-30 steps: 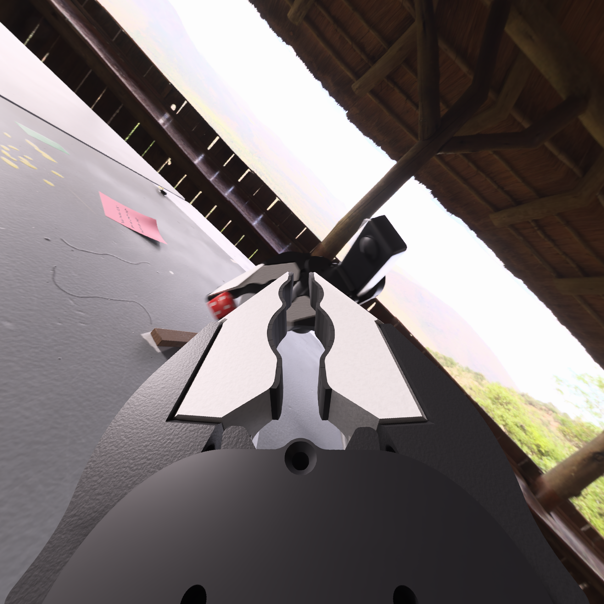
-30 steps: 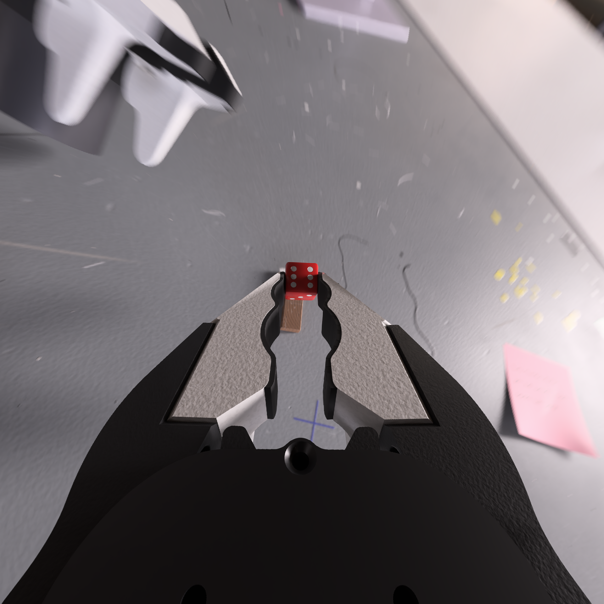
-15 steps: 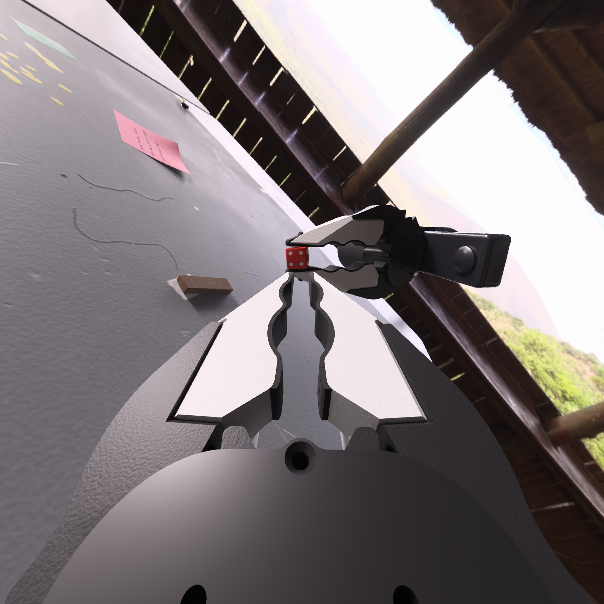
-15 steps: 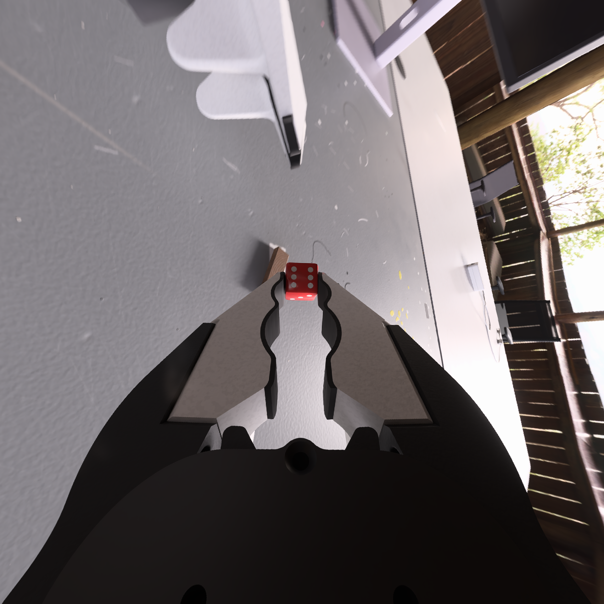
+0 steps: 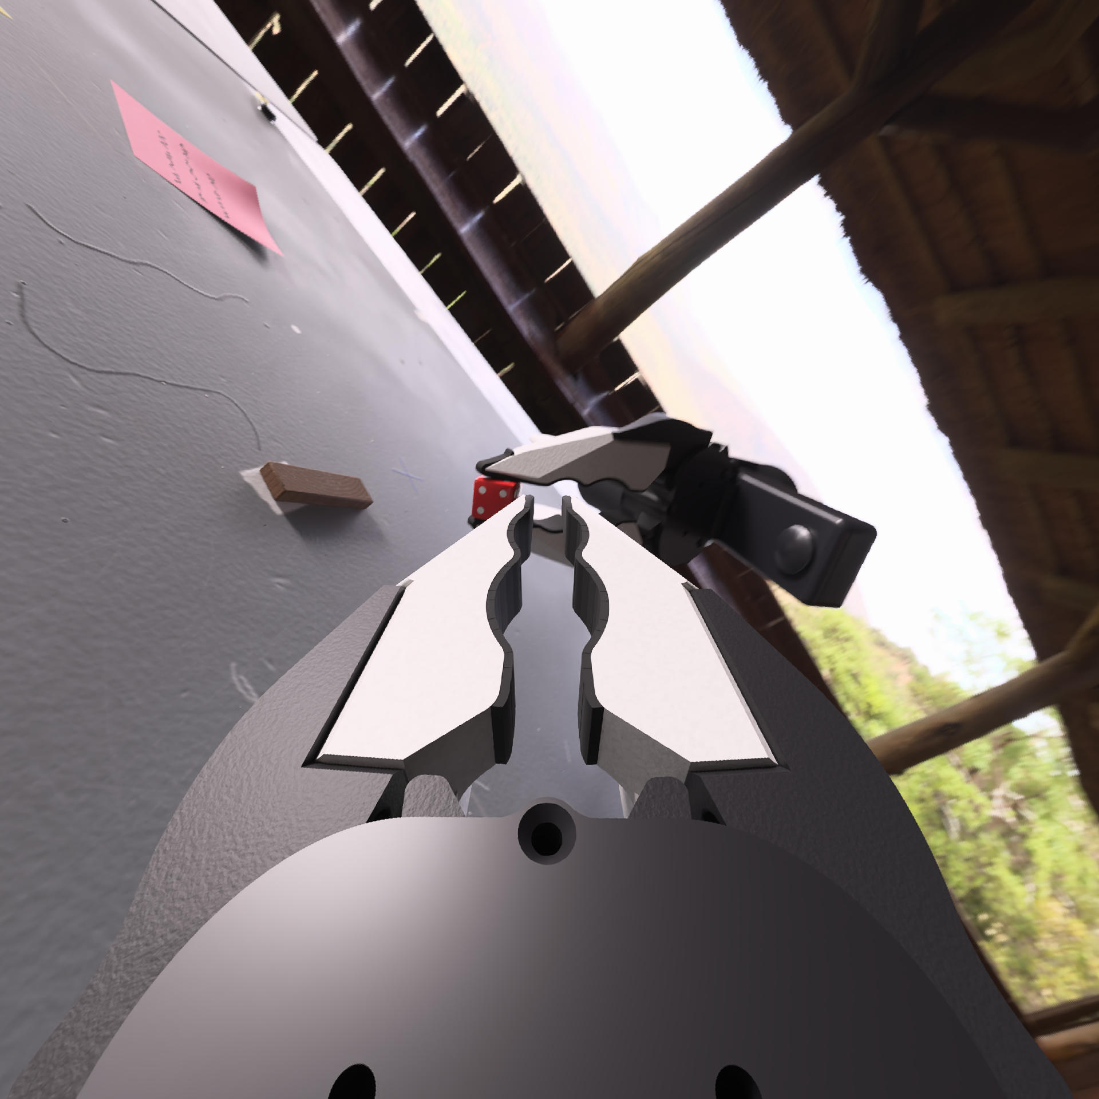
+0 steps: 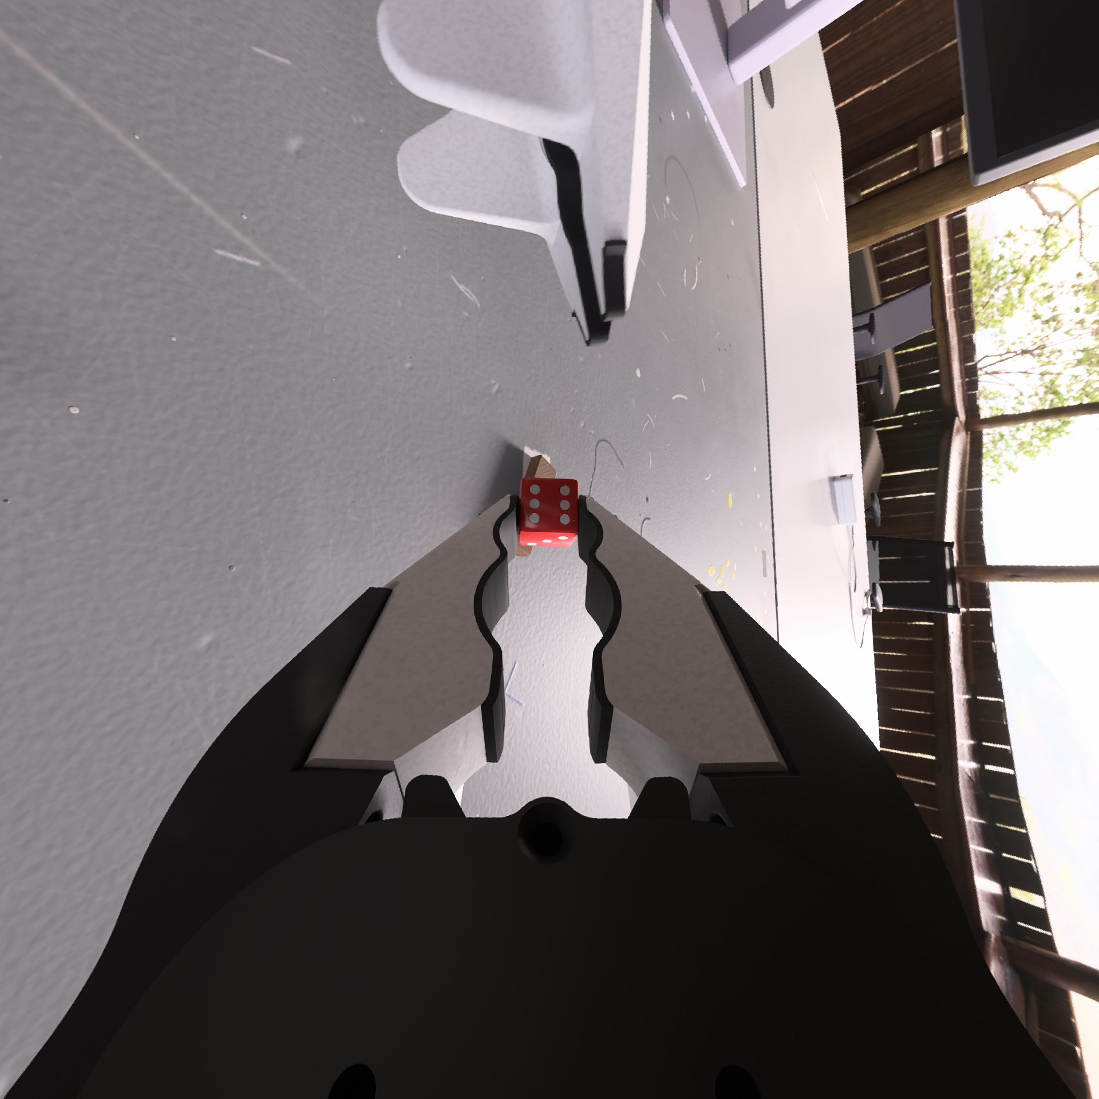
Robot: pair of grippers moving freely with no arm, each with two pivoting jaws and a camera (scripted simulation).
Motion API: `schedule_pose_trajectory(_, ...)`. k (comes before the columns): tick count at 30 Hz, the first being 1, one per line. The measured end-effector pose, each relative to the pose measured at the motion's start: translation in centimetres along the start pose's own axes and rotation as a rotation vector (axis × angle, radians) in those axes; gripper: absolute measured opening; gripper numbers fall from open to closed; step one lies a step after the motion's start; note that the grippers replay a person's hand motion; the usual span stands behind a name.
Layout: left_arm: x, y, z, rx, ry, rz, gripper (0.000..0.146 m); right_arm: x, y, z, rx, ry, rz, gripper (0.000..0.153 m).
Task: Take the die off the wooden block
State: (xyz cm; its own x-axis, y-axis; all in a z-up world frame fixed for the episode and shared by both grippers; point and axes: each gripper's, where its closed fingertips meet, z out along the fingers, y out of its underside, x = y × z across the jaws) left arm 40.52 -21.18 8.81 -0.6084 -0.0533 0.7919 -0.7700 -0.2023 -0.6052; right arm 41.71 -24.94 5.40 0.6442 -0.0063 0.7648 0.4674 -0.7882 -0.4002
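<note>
The red die (image 6: 548,511) with white pips is pinched between my right gripper's (image 6: 548,505) fingertips. In the left wrist view the die (image 5: 492,498) hangs in the right gripper (image 5: 498,484) just above the grey table, a short way right of the wooden block (image 5: 318,486). The block lies flat with nothing on it. In the right wrist view the block (image 6: 539,467) shows partly behind the die. My left gripper (image 5: 547,504) is empty with its fingers nearly together, close in front of the die. It also shows at the top of the right wrist view (image 6: 600,321).
The grey table (image 5: 119,565) bears a pink sticky note (image 5: 196,172), thin scratches and a faint cross mark (image 5: 407,473). A wooden railing (image 5: 452,196) runs past the table's far edge. A dark monitor (image 6: 1035,71) stands at the top right.
The right gripper has carried the die off the block and to the side, lower toward the table. The left gripper has swung round and now sits close to the die.
</note>
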Motion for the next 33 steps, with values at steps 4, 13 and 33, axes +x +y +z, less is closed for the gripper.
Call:
schedule_pose_trajectory(4, 0.3, -0.9, -0.5, 0.059, 0.062, -0.072, 0.009, 0.1, -0.3, -0.1, 0.021, 0.005, 0.008, 0.019)
schedule_pose_trajectory(13, -0.2, -0.2, 0.0, 0.009, -0.035, 0.055, 0.009, 0.1, -0.7, -0.3, 0.05, 0.001, 0.033, 0.019)
schedule_pose_trajectory(33, -1.3, 1.2, 0.5, -0.094, -0.186, 0.188, 0.01, -0.3, -0.2, 0.1, -0.046, 0.057, -0.121, 0.019)
